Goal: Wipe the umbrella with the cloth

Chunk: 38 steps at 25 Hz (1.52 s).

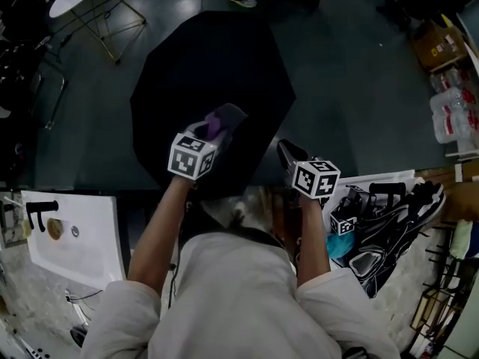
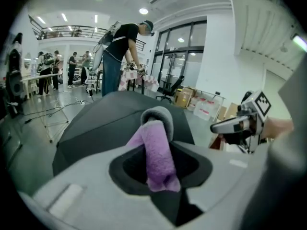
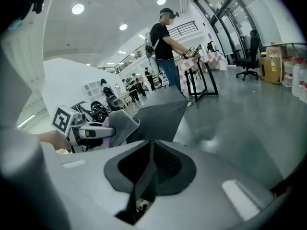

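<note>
Pinching purple cloth (image 2: 158,152) in left gripper (image 1: 218,122), over the near side of the open black umbrella (image 1: 209,66) resting on the floor (image 1: 359,88); touching it or not, cannot tell. Clamping right gripper (image 1: 287,151) on the umbrella's near edge, beside the cloth.

**Both arms out, both grippers closed**

Left arm (image 1: 161,230) and right arm (image 1: 314,238) reach forward side by side. The left gripper (image 1: 221,122) tilts downward, jaws clamped on the cloth (image 2: 158,152). The right gripper (image 1: 284,149) points downward too, jaws pressed together.
</note>
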Available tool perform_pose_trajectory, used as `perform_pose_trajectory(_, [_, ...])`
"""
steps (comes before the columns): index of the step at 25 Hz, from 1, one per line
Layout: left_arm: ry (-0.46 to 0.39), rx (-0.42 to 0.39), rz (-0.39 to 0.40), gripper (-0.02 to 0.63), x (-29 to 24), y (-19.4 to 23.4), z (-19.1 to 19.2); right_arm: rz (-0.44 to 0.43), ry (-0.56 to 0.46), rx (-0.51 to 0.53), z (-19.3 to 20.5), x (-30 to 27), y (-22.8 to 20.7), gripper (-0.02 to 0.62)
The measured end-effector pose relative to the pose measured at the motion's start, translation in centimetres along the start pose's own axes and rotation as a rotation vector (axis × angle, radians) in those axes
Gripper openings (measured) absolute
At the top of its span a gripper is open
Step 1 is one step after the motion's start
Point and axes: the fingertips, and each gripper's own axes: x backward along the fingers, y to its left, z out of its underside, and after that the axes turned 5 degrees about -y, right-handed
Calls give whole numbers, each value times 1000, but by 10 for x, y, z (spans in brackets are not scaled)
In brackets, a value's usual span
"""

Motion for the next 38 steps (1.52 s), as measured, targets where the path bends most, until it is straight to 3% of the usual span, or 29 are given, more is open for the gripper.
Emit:
perform_pose_trajectory(5, [-71, 20, -58, 112, 34, 2, -8, -5, -42, 36, -22, 19, 20, -6])
perform_pose_trajectory(21, [-298, -55, -255, 114, 159, -23, -61, -93, -154, 202, -87, 77, 119, 5])
perform_pose_trajectory(29, [-433, -166, -292, 114, 236, -37, -119, -170, -297, 338, -145, 121, 203, 5])
perform_pose_trajectory(38, [-513, -253, -298, 114, 328, -88, -122, -177, -352, 451, -125, 186, 287, 5])
